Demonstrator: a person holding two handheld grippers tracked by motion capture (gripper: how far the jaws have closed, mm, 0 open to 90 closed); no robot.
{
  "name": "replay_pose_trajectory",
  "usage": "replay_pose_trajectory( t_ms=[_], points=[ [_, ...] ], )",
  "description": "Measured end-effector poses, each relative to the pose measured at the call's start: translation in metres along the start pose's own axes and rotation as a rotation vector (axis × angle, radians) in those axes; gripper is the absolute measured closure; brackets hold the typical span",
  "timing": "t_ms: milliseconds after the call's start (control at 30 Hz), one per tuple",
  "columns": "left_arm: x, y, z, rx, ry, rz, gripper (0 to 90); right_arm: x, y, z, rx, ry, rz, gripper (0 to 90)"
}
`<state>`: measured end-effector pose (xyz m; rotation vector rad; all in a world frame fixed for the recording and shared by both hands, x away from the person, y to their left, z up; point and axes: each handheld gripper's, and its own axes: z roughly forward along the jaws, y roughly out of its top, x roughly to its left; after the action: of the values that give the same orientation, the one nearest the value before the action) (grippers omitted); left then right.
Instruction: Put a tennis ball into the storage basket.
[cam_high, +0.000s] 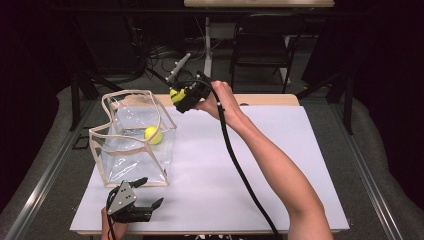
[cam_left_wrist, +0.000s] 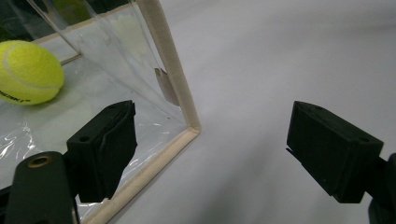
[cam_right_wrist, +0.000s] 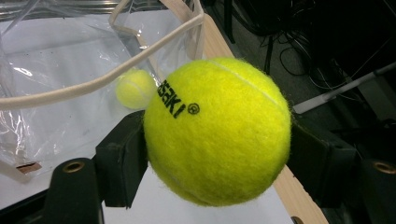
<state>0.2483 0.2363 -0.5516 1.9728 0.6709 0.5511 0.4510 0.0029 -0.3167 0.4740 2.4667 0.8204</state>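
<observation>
From the high view, my right gripper (cam_high: 181, 98) is raised over the far edge of the white table (cam_high: 280, 165), just beside the open top of a clear plastic bag (cam_high: 135, 140) with a cream-coloured rim. It is closed around a tennis ball (cam_high: 174, 93). A second ball (cam_high: 153, 135) lies inside the bag, on its floor. My left gripper (cam_high: 150, 192) rests low at the near edge, just beside the bag's near corner, jaws apart and empty.

In the left gripper view, my two black jaws stand wide open with nothing between them. The bag's stiff corner seam (cam_left_wrist: 175, 84) rises just ahead, and the ball inside (cam_left_wrist: 29, 71) sits behind the clear wall.

In the right gripper view, the held ball (cam_right_wrist: 217, 130) is squeezed across its middle by both jaws. I judge it light, fuzzy and slightly springy, so it grips well. Being round, it has no long axis and points nowhere. The bag looks thin and floppy; its rim is the firmest place to hold.
</observation>
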Motion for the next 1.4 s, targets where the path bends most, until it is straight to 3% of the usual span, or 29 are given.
replay_pose_trajectory(
  t_ms=[1400],
  points=[
    [0.000,0.000,0.000,-0.001,-0.003,-0.003,15.9,0.010,0.034,0.015,-0.026,0.020,-0.026,26.5]
  ],
)
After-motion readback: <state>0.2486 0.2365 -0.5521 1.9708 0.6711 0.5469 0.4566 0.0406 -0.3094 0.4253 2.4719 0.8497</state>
